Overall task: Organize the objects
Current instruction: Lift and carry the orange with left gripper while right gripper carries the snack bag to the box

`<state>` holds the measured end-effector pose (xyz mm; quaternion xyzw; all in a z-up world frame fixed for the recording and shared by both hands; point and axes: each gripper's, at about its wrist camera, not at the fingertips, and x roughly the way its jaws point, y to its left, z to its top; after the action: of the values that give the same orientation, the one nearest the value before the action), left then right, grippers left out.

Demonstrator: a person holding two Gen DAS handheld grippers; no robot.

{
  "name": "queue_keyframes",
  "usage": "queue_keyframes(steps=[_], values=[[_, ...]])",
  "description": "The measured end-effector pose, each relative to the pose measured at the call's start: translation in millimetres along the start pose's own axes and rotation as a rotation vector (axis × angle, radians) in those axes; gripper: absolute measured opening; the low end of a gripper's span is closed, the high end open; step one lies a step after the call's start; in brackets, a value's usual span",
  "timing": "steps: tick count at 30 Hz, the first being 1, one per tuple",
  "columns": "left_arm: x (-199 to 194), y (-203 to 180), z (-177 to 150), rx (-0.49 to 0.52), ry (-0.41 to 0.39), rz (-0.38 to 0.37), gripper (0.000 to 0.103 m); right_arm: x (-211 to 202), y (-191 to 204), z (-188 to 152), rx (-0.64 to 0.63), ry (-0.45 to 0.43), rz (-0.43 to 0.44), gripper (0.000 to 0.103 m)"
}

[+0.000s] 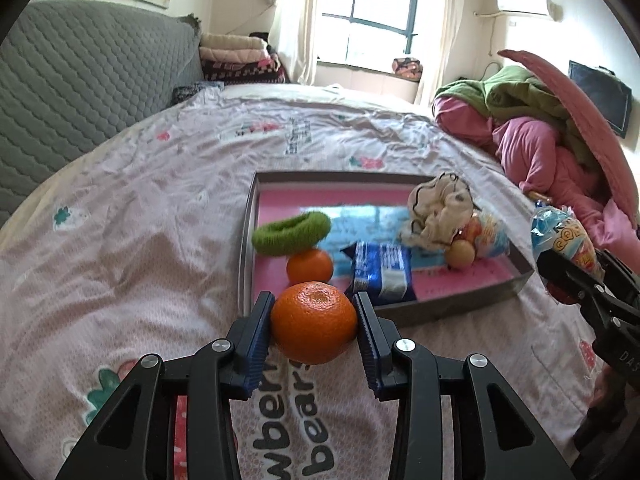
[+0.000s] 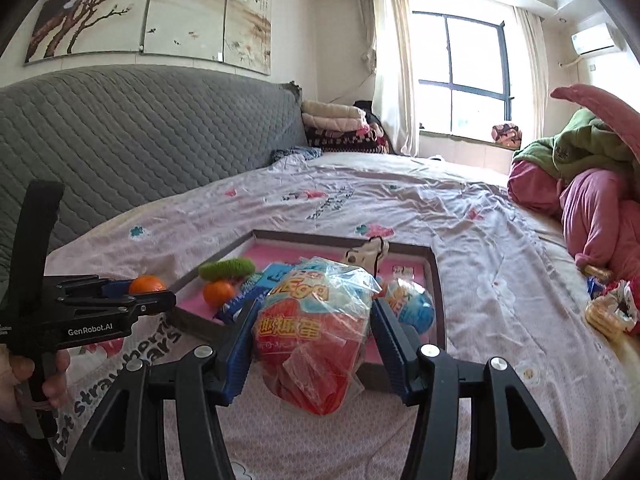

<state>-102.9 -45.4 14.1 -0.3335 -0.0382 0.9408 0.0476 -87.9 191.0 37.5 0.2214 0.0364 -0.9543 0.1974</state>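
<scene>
Left gripper [image 1: 314,322]: its blue ribbed pads are clamping a round orange mandarin with dimpled peel [image 1: 314,322] from both sides, holding it above the pink printed bedsheet [image 1: 120,240], just in front of the tray.

Right gripper [image 2: 312,334]: its jaws are closing on a crinkly clear plastic snack bag with red and blue print [image 2: 312,328], which is hanging between the pads over the tray's near edge.

Tray: a shallow rectangular tray with grey walls and pink floor [image 1: 246,248] is lying on the bed; inside it are resting a second small mandarin [image 1: 310,266], a fuzzy green hair ring [image 1: 292,232], a blue foil biscuit pack [image 1: 382,276], a beige cloth scrunchie [image 1: 438,208] and another round blue snack bag [image 2: 412,304].

Risk, mandarin: the fruit is round and smooth, so I think it can be slipping out or rolling away on the soft sheet if it is released before passing the wall.

Risk, bag: the film is slippery and soft; the pads are probably pinching mostly plastic, so it may be sagging or sliding down.

Risk, crowding: both grippers are near each other at the same tray edge, so they may be colliding or knocking the things already inside.
</scene>
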Motion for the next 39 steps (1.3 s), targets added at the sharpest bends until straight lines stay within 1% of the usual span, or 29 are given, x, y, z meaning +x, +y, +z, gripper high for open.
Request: queue_keyframes(steps=[8,13,19,27,31,35,39], values=[[5.0,-1.6,18.6,0.011,-0.028,0.004,0.041,3.0,-7.9,14.8,0.009,-0.038,-0.010,0.056],[14.0,-2.7,27.4,0.035,-0.032,0.011,0.041,7.9,-12.1,23.9,-0.004,-0.053,-0.030,0.056],[23.9,1.0,35.2,0.032,-0.024,0.010,0.041,15.2,-18.1,31.2,-0.012,-0.064,-0.048,0.056],[27.2,5.8,54.7,0.019,-0.051,-0.002,0.041,26.0,-30.1,34.9,0.000,-0.055,-0.074,0.056],[31.5,11.1,63.2,0.011,-0.060,0.003,0.041,33.0,-34.1,33.2,0.005,-0.037,-0.081,0.056],[39.9,21.4,65.4,-0.007,-0.047,0.009,0.041,40.1,-35.9,34.0,0.000,-0.028,-0.090,0.056],[50.4,29.8,60.6,-0.025,-0.023,0.023,0.041,47.2,-38.4,32.0,0.008,-0.010,-0.086,0.056]])
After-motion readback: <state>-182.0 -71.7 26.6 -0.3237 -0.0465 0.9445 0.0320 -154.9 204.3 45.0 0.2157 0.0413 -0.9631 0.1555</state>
